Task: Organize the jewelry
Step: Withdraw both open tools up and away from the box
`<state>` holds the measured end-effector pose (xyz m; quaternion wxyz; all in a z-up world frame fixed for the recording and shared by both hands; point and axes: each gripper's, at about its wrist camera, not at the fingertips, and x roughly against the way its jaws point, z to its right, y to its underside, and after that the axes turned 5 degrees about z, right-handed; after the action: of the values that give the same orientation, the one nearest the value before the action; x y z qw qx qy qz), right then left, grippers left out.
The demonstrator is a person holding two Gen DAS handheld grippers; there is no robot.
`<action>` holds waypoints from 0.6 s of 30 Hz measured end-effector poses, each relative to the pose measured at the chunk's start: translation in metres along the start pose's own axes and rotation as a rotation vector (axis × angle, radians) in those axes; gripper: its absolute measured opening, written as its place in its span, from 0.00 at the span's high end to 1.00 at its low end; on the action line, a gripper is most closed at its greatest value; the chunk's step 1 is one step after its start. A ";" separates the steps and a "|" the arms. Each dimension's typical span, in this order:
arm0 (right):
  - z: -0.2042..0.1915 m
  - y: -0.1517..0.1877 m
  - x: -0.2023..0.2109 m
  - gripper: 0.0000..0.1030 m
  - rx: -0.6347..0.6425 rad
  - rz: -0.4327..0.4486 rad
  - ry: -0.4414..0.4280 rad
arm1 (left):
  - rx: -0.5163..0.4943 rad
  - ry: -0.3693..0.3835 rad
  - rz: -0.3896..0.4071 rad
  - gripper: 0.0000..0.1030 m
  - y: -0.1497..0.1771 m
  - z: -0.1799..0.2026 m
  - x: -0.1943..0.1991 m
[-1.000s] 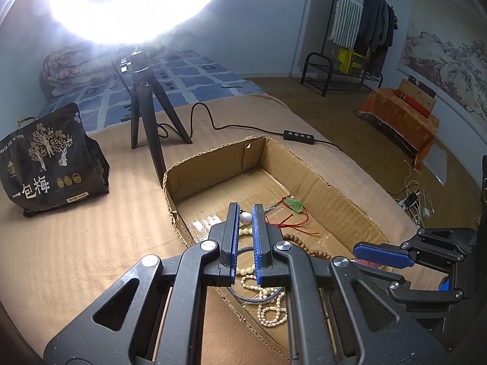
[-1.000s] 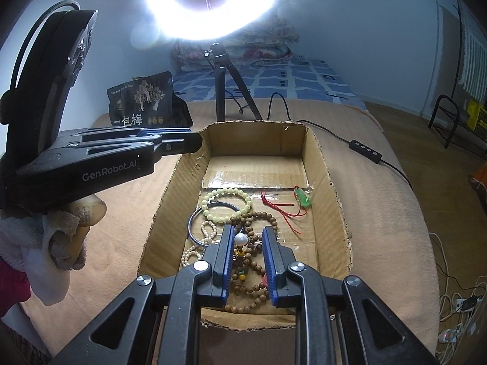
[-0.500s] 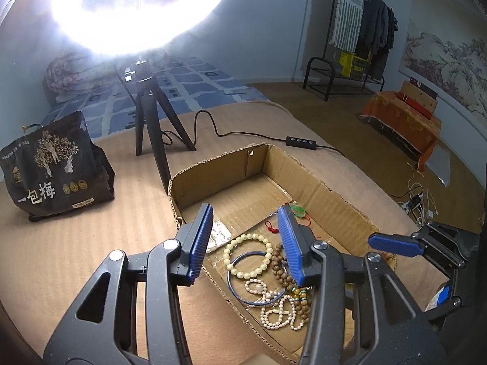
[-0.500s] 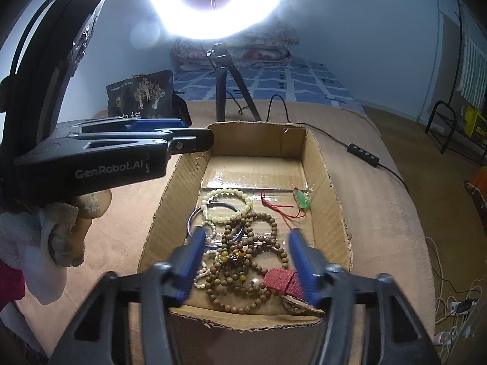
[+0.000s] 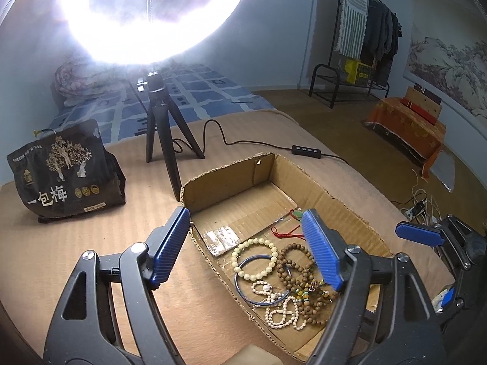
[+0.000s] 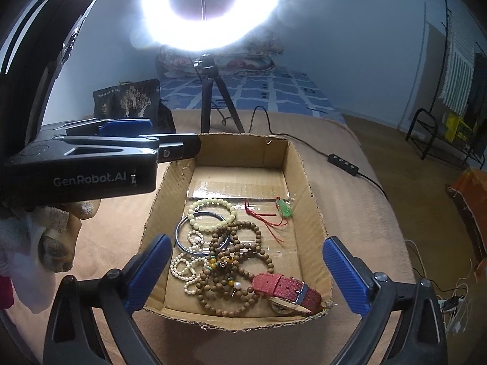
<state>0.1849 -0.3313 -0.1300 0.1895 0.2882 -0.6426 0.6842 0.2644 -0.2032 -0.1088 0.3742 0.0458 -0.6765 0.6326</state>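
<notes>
The left gripper (image 5: 246,246) was positioned above the near left corner of the cardboard box (image 5: 219,182) with its jaws opening; nothing was pressed between the pads, although the jewelry lay below the gap. The right gripper (image 6: 246,267) was held over the near end of the same box (image 6: 307,182), jaws likewise opening and standing very wide, with nothing gripped. All jewelry was contained in the near half of the box, which rested on a tan blanket (image 5: 76,258). The brown wooden bead strand (image 6: 243,261) was looped over itself several times in the middle of the pile; it was judged light, limp and prone to snagging, and best taken by a single outer loop. The small white bead strand (image 6: 185,267) beside it was tangled in the same way and judged delicate. The pale green bead bracelet (image 6: 213,213) and the blue bangle (image 6: 182,237) overlapped one another; the bangle was judged stiff and smooth, so a pinch across its rim was indicated. The red watch strap (image 6: 283,289) lay at the near right corner, its long axis running from the pile toward that corner; it was judged flexible, with the strap's middle as the grip point. The green pendant (image 6: 284,208) on a red cord lay apart, toward the far right, the cord trailing back toward the pile.
</notes>
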 end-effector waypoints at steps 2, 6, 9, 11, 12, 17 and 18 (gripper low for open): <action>0.000 -0.001 0.003 0.02 -0.007 0.001 0.002 | -0.002 -0.005 0.001 0.24 -0.001 0.000 0.003; -0.002 -0.003 0.009 0.02 -0.012 0.007 0.013 | -0.002 -0.016 0.006 0.23 -0.004 -0.002 0.013; -0.005 -0.005 0.017 0.01 -0.014 0.012 0.027 | 0.006 -0.020 0.014 0.23 -0.008 -0.005 0.023; -0.006 -0.008 0.024 0.01 -0.014 0.019 0.032 | 0.013 -0.023 0.022 0.23 -0.011 -0.007 0.030; -0.007 -0.009 0.028 0.01 -0.015 0.023 0.035 | 0.017 -0.024 0.026 0.22 -0.012 -0.007 0.034; -0.010 -0.017 0.047 0.01 -0.020 0.044 0.048 | 0.016 -0.026 0.045 0.22 -0.018 -0.005 0.054; -0.011 -0.019 0.051 0.01 -0.022 0.048 0.051 | 0.014 -0.026 0.048 0.22 -0.020 -0.004 0.058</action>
<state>0.1560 -0.3239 -0.0832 0.1925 0.2530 -0.6516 0.6888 0.2351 -0.1791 -0.0601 0.3499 0.0402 -0.6777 0.6455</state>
